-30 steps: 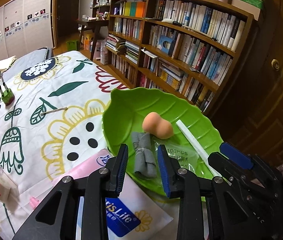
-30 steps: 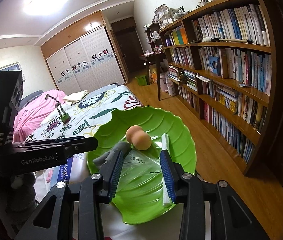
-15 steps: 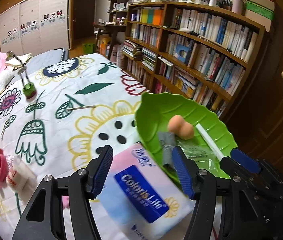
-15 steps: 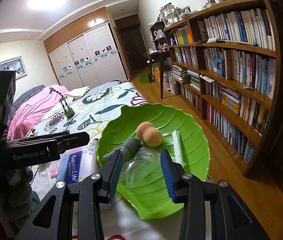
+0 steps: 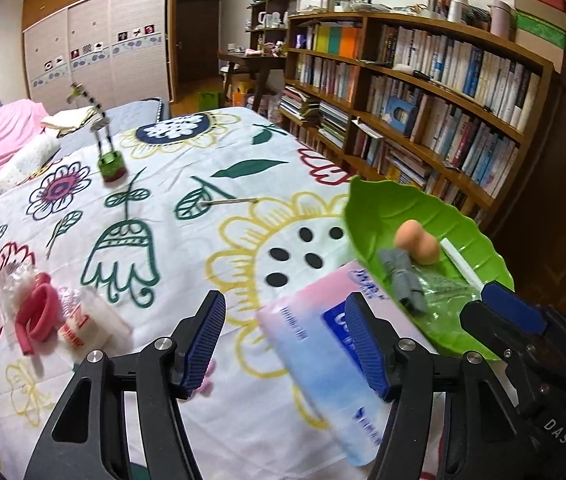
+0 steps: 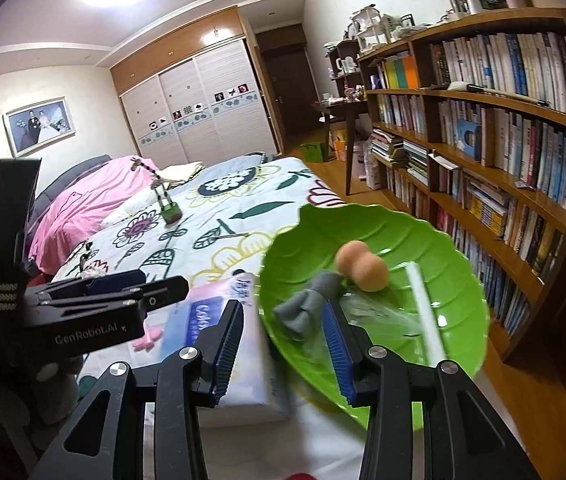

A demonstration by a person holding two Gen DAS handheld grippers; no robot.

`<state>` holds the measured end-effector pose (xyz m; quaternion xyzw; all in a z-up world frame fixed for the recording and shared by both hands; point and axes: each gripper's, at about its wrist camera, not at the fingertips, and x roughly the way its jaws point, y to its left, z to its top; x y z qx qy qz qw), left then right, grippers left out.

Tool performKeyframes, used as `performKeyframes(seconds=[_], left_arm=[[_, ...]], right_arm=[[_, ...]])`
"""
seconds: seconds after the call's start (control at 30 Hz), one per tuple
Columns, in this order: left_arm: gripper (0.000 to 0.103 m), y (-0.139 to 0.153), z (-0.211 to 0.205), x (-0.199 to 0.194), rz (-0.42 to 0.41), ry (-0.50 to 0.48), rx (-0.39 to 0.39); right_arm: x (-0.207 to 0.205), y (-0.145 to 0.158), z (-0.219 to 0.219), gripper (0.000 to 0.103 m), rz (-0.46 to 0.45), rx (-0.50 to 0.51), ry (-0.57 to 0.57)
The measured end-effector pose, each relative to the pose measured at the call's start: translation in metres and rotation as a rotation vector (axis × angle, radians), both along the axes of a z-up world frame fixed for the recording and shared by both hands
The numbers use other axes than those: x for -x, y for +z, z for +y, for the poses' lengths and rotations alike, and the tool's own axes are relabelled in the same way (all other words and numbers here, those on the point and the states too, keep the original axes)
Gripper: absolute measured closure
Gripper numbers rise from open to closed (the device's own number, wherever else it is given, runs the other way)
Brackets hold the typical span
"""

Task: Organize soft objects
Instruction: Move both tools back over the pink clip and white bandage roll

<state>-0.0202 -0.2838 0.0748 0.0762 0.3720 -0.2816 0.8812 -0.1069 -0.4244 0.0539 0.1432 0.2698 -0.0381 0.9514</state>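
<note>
The left gripper stands with its jaws well apart and nothing clamped; its blue pads hang over the flowered bedspread, and the right-hand pad overlaps the corner of a pink-and-blue tissue pack lying near the bed's right edge, though I cannot tell whether it touches; the right gripper has its jaws partly open and holds nothing, with the rim of the green leaf-shaped tray and the end of a rolled grey cloth showing between the pads; that cloth lies in the tray, just beside a peach-coloured sponge, with a crumpled clear plastic bag and a white stick alongside; the tray sits at the bed's right edge, touching the tissue pack; out on the bedspread, toward its left edge, a pink rolled item and a small white packet lie close together; farther up stands a little green block with a striped wire figure; a thin stick lies mid-bed; bookshelves run along the wall beyond.
</note>
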Motion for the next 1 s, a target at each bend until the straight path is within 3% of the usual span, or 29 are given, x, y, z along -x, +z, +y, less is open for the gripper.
performKeyframes(seconds=[0.53,0.87,1.0], left_arm=[[0.039,-0.019,0.070,-0.020,0.040,0.159,0.007],[0.039,-0.031,0.113,-0.028,0.069,0.249,0.012],[0.039,-0.032,0.126,-0.030,0.070,0.283,0.008]], right_arm=[[-0.023,0.002,0.050,0.057,0.007,-0.005,0.106],[-0.034,0.001,0.082,0.042,0.011,0.007,0.162],[-0.039,-0.001,0.093,0.041,0.020,0.005,0.181]])
